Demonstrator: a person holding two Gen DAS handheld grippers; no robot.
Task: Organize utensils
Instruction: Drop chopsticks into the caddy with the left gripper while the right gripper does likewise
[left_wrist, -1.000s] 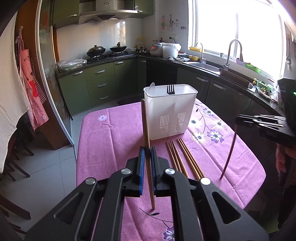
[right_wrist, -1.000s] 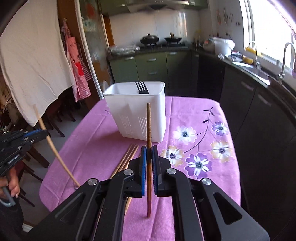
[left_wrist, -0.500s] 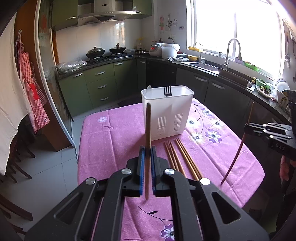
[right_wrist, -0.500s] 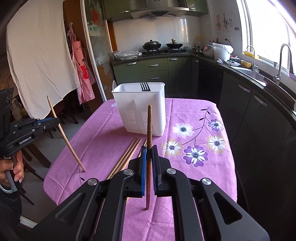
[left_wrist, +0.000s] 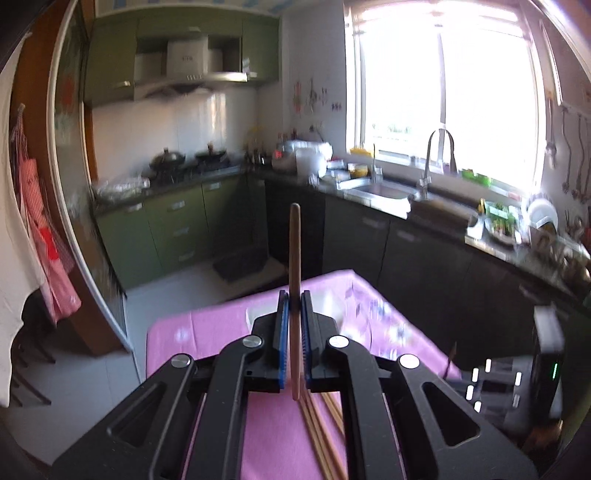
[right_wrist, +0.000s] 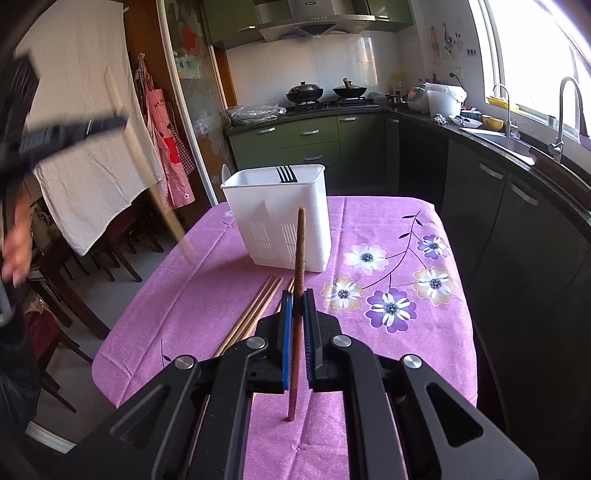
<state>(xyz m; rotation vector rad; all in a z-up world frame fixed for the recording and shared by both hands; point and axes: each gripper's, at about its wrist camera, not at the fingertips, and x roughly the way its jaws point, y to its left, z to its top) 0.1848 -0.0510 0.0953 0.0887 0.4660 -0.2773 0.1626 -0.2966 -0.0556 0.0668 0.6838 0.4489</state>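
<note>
You are holding one chopstick (left_wrist: 294, 258) upright in left gripper (left_wrist: 294, 317), another chopstick (right_wrist: 298, 273) clamped in right gripper (right_wrist: 297, 317), both nearside of caddy (right_wrist: 275, 214).

Risk, judged: thin sticks pivoting between pads, tips missing caddy rim, caddy tipping.

Loose chopsticks (right_wrist: 255, 314) lying on cloth just nearside of caddy.
</note>
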